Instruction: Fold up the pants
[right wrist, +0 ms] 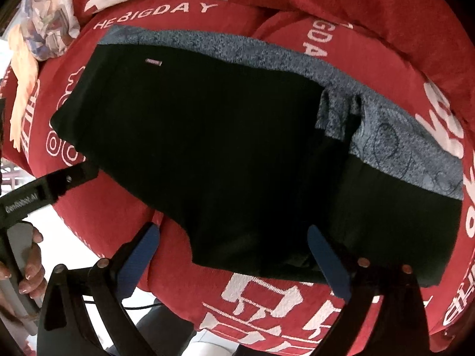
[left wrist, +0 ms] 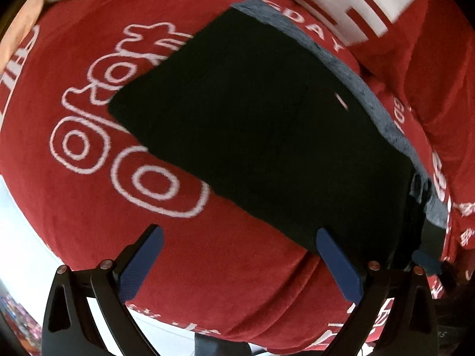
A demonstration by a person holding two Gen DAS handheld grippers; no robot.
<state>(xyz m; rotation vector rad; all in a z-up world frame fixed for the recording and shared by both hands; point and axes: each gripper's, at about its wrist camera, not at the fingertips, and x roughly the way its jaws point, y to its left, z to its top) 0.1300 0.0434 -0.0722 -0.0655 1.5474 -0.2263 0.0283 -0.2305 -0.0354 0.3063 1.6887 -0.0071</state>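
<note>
1. Pants [right wrist: 213, 148], black and folded into a flat block, lie on a red plush blanket [right wrist: 297, 305].
2. A speckled blue-grey lining [right wrist: 409, 145] edges their far side.
3. Left tool [left wrist: 240, 264] and right tool [right wrist: 234, 262] hover spread over the near edge.

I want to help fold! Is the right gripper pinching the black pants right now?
No, the right gripper hangs open above the black pants, its blue fingers spread wide with nothing between them.

Both wrist views close above, looking down, sharing the black pants [left wrist: 261, 136] on red blanket [right wrist: 267, 305]
</note>
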